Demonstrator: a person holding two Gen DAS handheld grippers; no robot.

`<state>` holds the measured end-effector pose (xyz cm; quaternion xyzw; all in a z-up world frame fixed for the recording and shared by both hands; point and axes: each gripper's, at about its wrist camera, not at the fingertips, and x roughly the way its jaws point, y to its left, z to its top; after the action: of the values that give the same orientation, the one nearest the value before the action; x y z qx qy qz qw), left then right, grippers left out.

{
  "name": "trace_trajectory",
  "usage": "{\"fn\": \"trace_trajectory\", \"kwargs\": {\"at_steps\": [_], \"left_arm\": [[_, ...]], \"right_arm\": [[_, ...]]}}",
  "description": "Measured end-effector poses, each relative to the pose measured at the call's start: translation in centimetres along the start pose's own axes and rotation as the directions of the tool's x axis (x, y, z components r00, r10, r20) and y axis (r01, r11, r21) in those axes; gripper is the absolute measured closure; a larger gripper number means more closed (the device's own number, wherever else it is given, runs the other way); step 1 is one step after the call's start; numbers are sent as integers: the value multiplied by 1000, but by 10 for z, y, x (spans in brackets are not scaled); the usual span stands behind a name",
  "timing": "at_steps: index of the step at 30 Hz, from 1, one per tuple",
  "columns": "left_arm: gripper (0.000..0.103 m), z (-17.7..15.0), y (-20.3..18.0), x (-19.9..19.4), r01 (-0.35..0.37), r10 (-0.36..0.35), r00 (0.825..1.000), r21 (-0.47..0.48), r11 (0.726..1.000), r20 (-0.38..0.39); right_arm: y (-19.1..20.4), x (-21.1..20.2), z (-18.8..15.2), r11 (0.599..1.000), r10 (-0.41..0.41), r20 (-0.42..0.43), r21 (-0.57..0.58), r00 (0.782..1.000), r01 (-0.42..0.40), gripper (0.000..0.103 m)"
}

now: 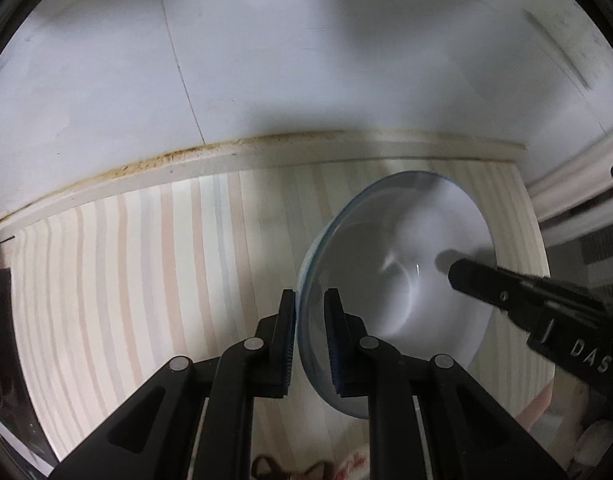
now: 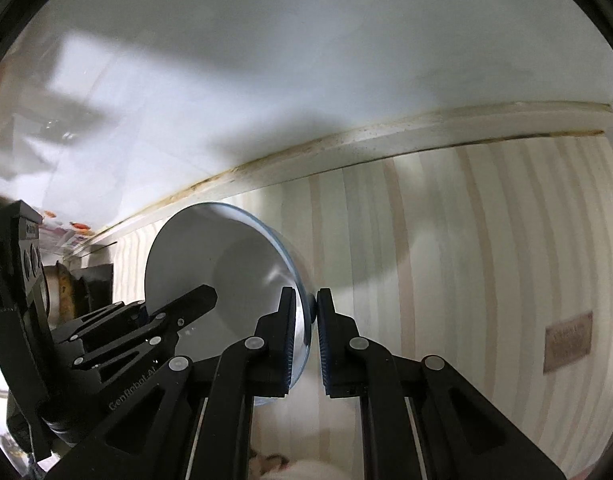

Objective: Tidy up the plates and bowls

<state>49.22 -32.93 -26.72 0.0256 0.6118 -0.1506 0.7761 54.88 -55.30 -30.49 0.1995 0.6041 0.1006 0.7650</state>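
Note:
A white bowl with a pale blue rim (image 1: 406, 248) is held tilted above a striped tabletop. My left gripper (image 1: 309, 312) is shut on its left rim, one finger outside and one inside. My right gripper (image 1: 458, 276) reaches in from the right with a finger inside the bowl. In the right wrist view the same bowl (image 2: 210, 248) sits left of centre, and my right gripper (image 2: 306, 312) is shut on its right rim. The left gripper (image 2: 194, 300) shows there too, a finger lying across the bowl's inside.
The striped tabletop (image 1: 146, 260) runs to a cream back ledge (image 1: 266, 152) under a white wall. Dark cookware (image 2: 78, 292) stands at the far left. A small brown label (image 2: 568, 340) lies on the table at right.

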Motion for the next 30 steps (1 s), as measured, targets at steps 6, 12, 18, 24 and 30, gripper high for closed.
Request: {"fn": "trace_trajectory", "kwargs": {"at_steps": [6, 12, 18, 24, 30], "left_arm": [[91, -30, -8, -29, 10, -10, 1000, 34, 999, 11], [91, -61, -17, -47, 36, -36, 999, 60, 998, -4], [91, -92, -27, -55, 48, -46, 999, 97, 994, -23], [91, -120, -38, -48, 56, -48, 997, 132, 990, -67], [91, -140, -48, -25, 51, -27, 989, 161, 986, -144]], "right_arm": [[14, -36, -39, 1000, -3, 29, -2, 1000, 3, 91], [8, -73, -85, 1000, 10, 44, 18, 999, -11, 91], [5, -91, -135, 999, 12, 39, 45, 999, -13, 91], [-8, -92, -184, 996, 2, 12, 84, 1000, -3, 91], [-27, -80, -214, 992, -4, -41, 127, 999, 10, 91]]}}
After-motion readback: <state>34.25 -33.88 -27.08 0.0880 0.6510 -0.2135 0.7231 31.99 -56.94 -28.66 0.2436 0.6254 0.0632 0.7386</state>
